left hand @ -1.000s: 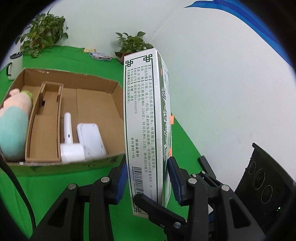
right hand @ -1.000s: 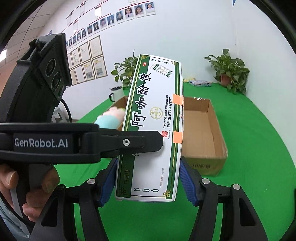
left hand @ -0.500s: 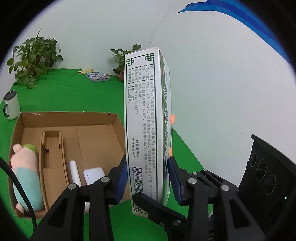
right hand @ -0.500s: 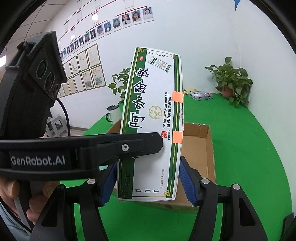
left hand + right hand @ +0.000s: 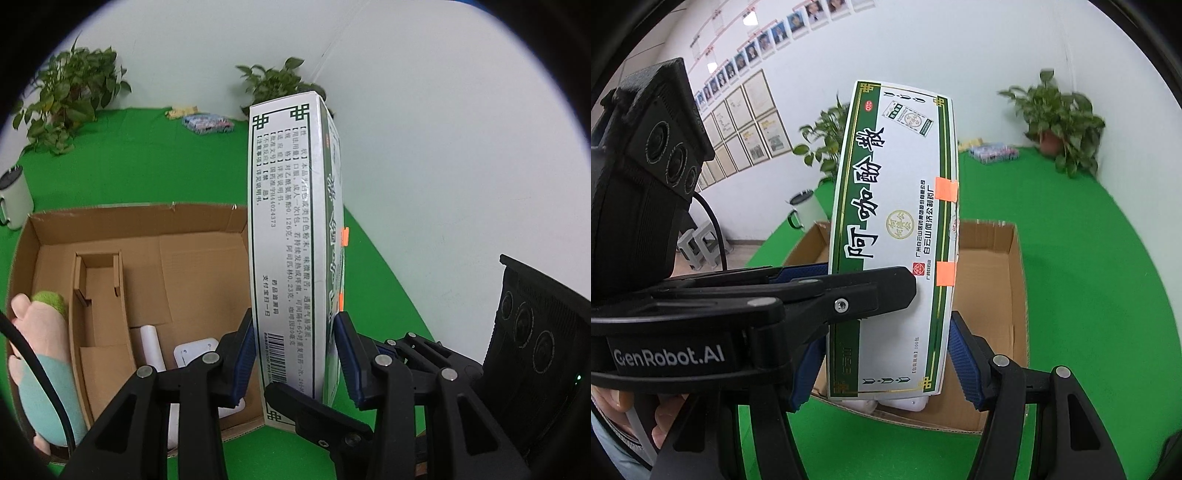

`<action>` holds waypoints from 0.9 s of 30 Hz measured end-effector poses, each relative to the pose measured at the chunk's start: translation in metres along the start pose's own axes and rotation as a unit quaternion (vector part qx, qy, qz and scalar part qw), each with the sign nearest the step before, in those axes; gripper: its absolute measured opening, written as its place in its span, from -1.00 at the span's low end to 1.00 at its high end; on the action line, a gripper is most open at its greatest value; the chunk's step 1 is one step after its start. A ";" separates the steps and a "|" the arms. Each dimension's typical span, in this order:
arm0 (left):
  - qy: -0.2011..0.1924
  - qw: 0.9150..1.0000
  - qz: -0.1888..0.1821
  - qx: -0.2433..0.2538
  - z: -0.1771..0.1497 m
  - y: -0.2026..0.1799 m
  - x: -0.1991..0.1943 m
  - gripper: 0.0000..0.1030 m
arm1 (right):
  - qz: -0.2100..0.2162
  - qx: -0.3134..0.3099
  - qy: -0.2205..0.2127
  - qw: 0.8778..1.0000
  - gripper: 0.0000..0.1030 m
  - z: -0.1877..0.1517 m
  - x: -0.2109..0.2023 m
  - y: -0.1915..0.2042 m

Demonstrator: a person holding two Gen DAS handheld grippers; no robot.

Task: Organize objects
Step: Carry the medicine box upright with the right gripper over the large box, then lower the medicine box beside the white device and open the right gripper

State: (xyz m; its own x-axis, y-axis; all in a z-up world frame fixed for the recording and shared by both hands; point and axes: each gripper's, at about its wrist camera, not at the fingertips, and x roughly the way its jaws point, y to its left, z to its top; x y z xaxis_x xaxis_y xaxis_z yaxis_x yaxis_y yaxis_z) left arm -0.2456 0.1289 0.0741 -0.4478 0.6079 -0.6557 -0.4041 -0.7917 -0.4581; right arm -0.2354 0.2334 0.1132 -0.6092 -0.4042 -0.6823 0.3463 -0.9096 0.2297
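Altogether: one medicine box (image 5: 291, 236), one carton (image 5: 199, 229), two plants (image 5: 66, 99).

One tall green-and-white medicine box (image 5: 291, 236). One open cardboard box (image 5: 136, 221), holding one plush toy (image 5: 40, 354), one cardboard insert (image 5: 99, 306) and two white items (image 5: 151, 345), partly hidden. One white mug (image 5: 13, 197). Two potted plants (image 5: 70, 92) on the green tabletop (image 5: 129, 158). One small colourful packet (image 5: 208, 123) and one yellowish scrap (image 5: 183, 110) at the far wall. Two grippers (image 5: 295, 358).
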 end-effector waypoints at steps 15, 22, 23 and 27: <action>0.105 0.991 -0.023 -0.074 -0.031 0.059 0.116 -0.24 | -0.003 0.055 0.115 0.992 0.17 -0.050 0.115 -0.072; 0.145 0.984 -0.031 -0.100 -0.051 0.077 0.151 -0.24 | -0.016 0.068 0.171 0.983 0.17 -0.076 0.160 -0.098; 0.149 0.983 -0.030 -0.104 -0.053 0.079 0.155 -0.23 | -0.018 0.067 0.176 0.982 0.17 -0.077 0.166 -0.100; 0.155 0.979 -0.044 -0.125 -0.057 0.088 0.158 -0.21 | -0.030 0.065 0.187 0.980 0.17 -0.080 0.177 -0.101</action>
State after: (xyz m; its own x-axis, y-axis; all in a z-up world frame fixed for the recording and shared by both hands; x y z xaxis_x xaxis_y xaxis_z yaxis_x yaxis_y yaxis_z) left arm -0.3063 0.1514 -0.1040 -0.1411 0.6582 -0.7395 -0.2046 -0.7503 -0.6287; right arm -0.3210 0.2615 -0.0862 -0.3124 -0.3091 -0.8983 0.2090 -0.9448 0.2524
